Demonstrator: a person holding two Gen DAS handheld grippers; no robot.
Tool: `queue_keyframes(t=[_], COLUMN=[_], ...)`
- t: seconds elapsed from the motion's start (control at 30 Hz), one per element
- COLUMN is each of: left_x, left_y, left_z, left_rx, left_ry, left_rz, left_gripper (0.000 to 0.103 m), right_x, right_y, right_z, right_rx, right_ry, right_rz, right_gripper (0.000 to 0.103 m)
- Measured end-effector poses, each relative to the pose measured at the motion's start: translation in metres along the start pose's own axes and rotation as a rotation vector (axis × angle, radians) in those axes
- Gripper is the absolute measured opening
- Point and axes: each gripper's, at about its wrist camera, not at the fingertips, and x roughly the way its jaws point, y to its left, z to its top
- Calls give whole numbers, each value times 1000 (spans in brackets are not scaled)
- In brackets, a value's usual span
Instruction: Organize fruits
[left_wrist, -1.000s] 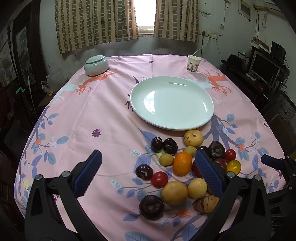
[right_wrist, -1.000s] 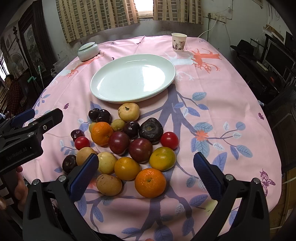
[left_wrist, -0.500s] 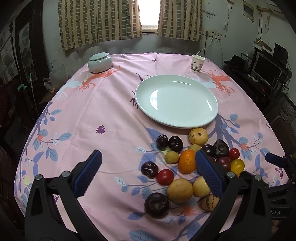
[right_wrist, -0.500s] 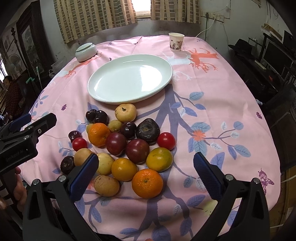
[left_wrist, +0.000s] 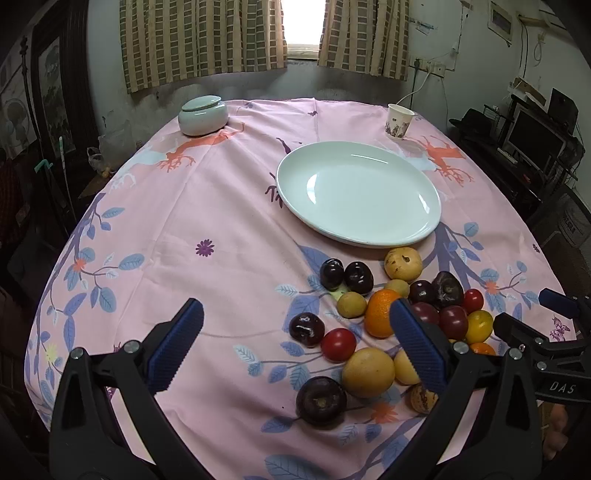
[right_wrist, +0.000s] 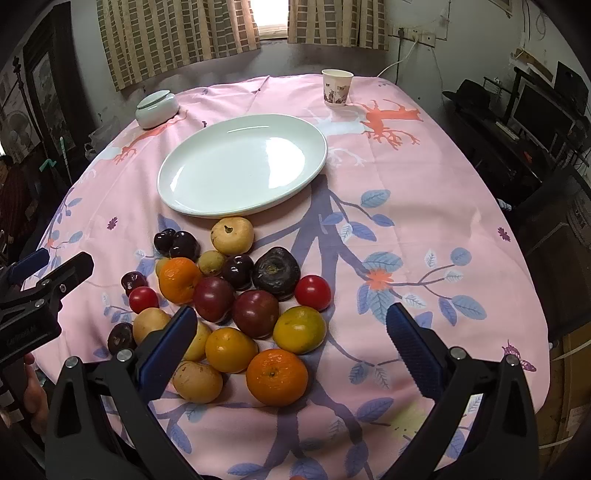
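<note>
A pile of mixed fruit lies on the pink tablecloth in front of an empty white plate (left_wrist: 358, 192) (right_wrist: 242, 164). In it are dark plums (right_wrist: 255, 313), oranges (right_wrist: 276, 376), red tomatoes (right_wrist: 312, 292), yellow pears (right_wrist: 232, 235) and a dark wrinkled fruit (right_wrist: 275, 272). My left gripper (left_wrist: 295, 345) hovers open over the pile's left side, with a red tomato (left_wrist: 338, 344) and a dark plum (left_wrist: 321, 401) between its fingers' lines. Over the pile's near right side my right gripper (right_wrist: 288, 343) hangs open above an orange. Neither holds anything.
A lidded ceramic jar (left_wrist: 203, 115) (right_wrist: 156, 110) stands at the far left of the table. A paper cup (left_wrist: 399, 122) (right_wrist: 337, 88) stands at the far right. Shelves with a monitor (left_wrist: 535, 138) line the right wall. Curtains hang behind the table.
Both grippers have drawn back a little and the left view has shifted left, so the plate and fruit sit further right in it. Both stay open.
</note>
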Motion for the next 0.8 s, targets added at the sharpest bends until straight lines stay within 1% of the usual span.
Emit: queue_keyframes(t=[0.43,0.57,0.7,0.77,0.8], left_x=[1,2,1,1,1], left_y=[1,1,1,0,0], left_z=[-1,-1,-1,-1,-1], left_rx=[3,6,7,10,10], left_ry=[2,4,0,-2,-1], left_rz=[-1,0,-1,1,0], left_gripper=[101,101,101,101,101], right_x=[2,1,1,0,-2], right_y=[1,2,-1,0,1], right_z=[0,0,0,-1,-2], right_rx=[-5,-7,14,9,4], right_ry=[6,3,2,-11,-21], right_rz=[3,21,78,79,64], right_gripper=[102,102,102,102,102])
